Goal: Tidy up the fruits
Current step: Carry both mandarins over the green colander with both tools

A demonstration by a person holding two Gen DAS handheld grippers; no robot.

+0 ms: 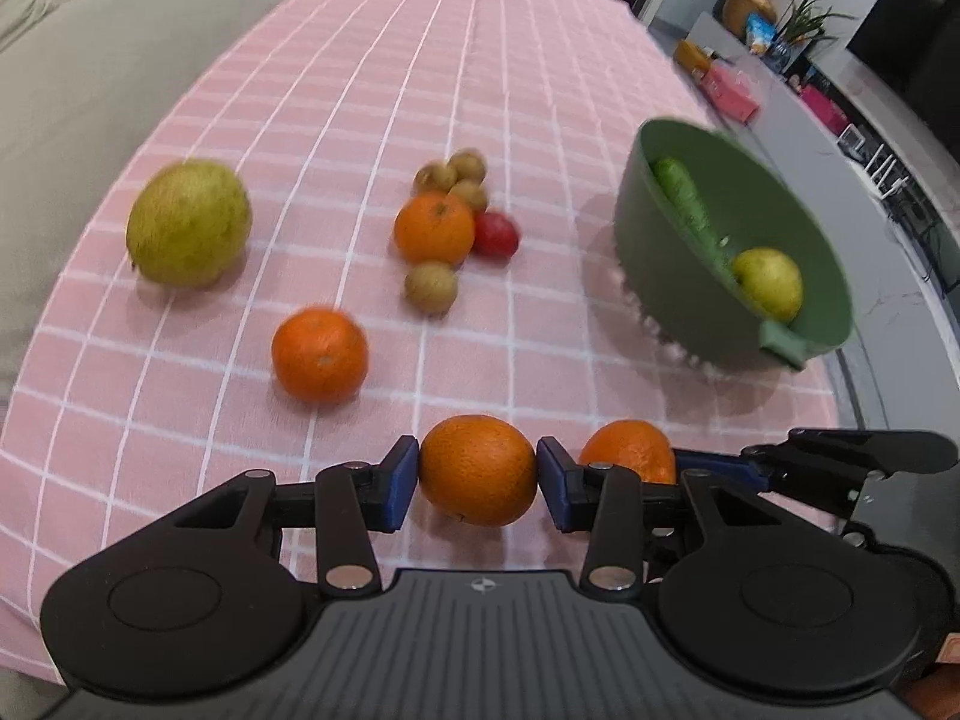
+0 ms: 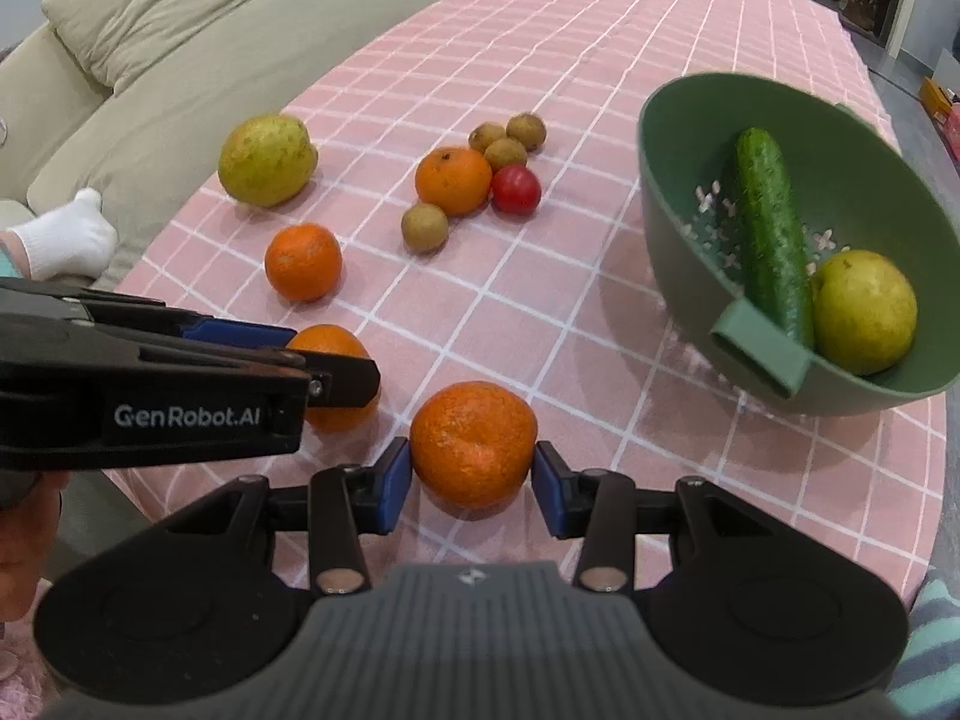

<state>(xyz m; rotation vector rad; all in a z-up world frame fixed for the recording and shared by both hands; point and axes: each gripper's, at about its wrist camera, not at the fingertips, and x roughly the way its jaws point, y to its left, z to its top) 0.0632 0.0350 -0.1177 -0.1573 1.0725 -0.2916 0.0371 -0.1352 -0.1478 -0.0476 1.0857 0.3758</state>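
While each claw [image 1: 477,477] [image 2: 472,468] pinches an orange [image 1: 477,477] [image 2: 472,444], loose fruit [image 1: 434,227] crowds ahead

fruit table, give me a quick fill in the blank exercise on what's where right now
1. Each gripper, left gripper and right gripper, has its jaws on an ____.
2. In the green bowl a pear lies beside a ____.
3. The one red fruit touches an orange on the ____ checked cloth.

Missing words: orange; cucumber; pink

Oranges [image 2: 473,445] [image 1: 477,479] apparently clamped; pear [image 2: 864,312] in bowl [image 2: 672,138].
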